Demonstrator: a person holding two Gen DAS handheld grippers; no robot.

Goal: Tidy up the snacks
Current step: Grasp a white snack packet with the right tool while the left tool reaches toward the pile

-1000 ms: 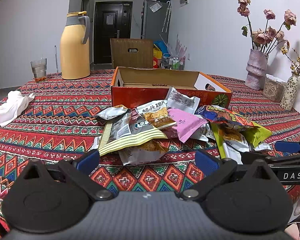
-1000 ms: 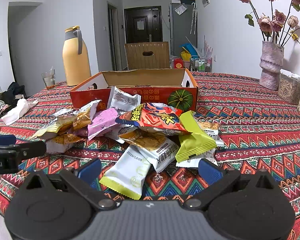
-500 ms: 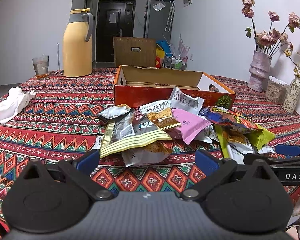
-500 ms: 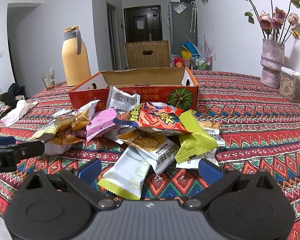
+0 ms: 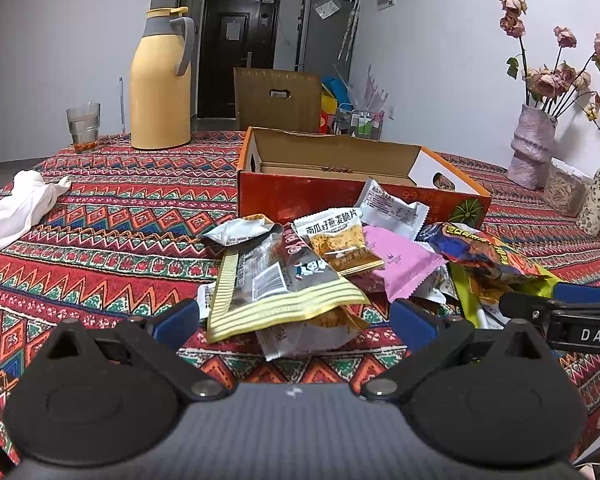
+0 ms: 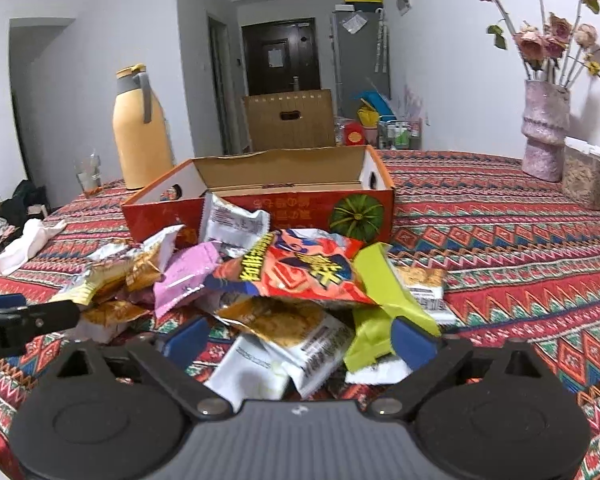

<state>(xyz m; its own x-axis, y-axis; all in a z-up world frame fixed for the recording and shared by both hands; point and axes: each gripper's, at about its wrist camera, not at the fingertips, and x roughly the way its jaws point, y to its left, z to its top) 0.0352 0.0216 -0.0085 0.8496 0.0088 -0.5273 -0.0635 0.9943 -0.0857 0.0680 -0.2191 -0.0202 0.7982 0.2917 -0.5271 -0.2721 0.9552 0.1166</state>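
Jaws: both grippers stand wide and hold nothing; the right gripper (image 6: 298, 338) has just been closing over a white packet (image 6: 246, 376) and a green packet (image 6: 374, 304), pads apparently not yet pressing, though blur hinders.
Left gripper (image 5: 296, 322): straddles a cream-striped pouch (image 5: 276, 284).
Snack pile (image 5: 340, 256): heaped on the patterned tablecloth (image 5: 100, 240), just before the open orange carton (image 5: 300, 196).
Carton: looks empty.
Handling: light, crinkly, slippery film packs with brittle contents, likely; pinch a sealed edge, gently.
Beyond the carton: yellow thermos (image 5: 160, 80), glass (image 5: 83, 126).
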